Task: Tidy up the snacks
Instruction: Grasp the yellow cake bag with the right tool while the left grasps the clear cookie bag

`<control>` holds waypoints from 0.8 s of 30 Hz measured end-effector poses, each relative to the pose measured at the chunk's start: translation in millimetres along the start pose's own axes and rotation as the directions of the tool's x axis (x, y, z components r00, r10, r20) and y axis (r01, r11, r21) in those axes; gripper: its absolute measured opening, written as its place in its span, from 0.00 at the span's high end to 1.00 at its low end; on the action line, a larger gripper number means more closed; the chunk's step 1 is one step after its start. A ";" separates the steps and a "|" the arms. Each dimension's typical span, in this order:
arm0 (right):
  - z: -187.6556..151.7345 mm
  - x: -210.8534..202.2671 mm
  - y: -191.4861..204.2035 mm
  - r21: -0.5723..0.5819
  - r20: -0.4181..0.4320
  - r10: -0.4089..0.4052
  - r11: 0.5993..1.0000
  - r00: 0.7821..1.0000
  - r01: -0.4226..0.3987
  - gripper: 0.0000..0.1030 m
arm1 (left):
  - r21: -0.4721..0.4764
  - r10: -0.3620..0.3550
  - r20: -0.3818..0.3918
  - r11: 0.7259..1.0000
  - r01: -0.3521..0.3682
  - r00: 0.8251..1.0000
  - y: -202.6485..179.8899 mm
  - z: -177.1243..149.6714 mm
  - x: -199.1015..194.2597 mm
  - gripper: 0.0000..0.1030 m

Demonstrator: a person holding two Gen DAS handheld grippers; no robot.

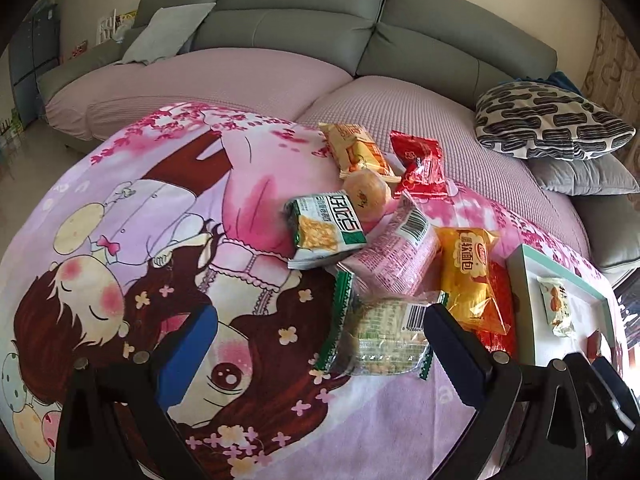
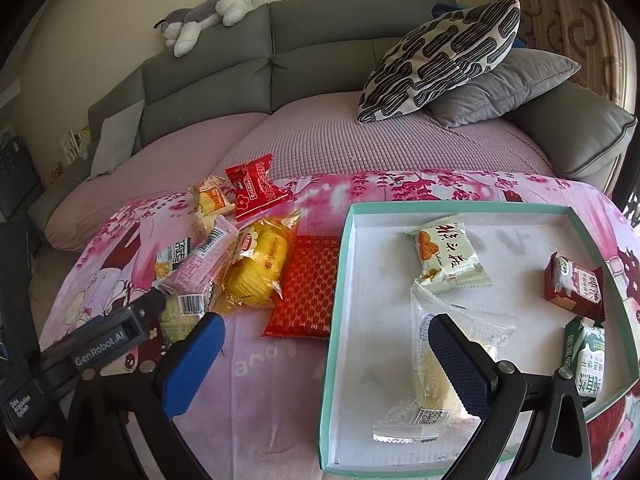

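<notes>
Sofa's plush dog (image 2: 208,12) only right-wrist-visible.

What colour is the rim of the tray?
Teal-green rim on the tray, clearest in the right wrist view.

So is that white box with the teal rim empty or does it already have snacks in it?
Partly filled. The white box with the teal rim holds four packets, including a cream-coloured biscuit packet; white floor still shows between them.
</notes>
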State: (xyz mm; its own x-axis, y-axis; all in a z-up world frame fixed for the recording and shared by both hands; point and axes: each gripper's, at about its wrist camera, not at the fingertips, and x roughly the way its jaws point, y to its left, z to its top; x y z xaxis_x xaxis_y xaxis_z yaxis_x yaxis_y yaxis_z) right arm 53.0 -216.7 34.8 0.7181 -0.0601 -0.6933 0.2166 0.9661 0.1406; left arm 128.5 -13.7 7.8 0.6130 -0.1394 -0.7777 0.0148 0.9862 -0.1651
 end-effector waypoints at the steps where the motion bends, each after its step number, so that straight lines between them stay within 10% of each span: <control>1: 3.7 1.8 0.6 0.007 0.001 0.014 1.000 1.000 -0.014 0.01 | 0.011 -0.008 -0.015 1.000 0.008 1.000 -2.7 -1.3 3.7 0.01; 11: 35.9 58.6 25.8 -0.042 -0.111 0.087 0.995 0.990 -0.092 0.24 | 0.070 -0.060 -0.094 0.995 0.066 0.994 -24.9 -10.5 26.3 0.01; 24: 27.9 99.2 44.6 -0.058 -0.222 0.135 0.987 0.966 -0.152 0.56 | 0.056 -0.092 -0.125 0.993 0.100 0.988 -25.0 -12.5 33.7 0.41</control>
State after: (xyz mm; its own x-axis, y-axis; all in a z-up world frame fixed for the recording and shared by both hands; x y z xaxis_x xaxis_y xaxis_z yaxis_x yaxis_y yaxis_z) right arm 152.3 -186.6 -8.0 0.5762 0.1283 -0.8072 0.0663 0.9770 0.2026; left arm 139.0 -44.1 -21.8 0.5056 -0.2397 -0.8288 0.1199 0.9708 -0.2076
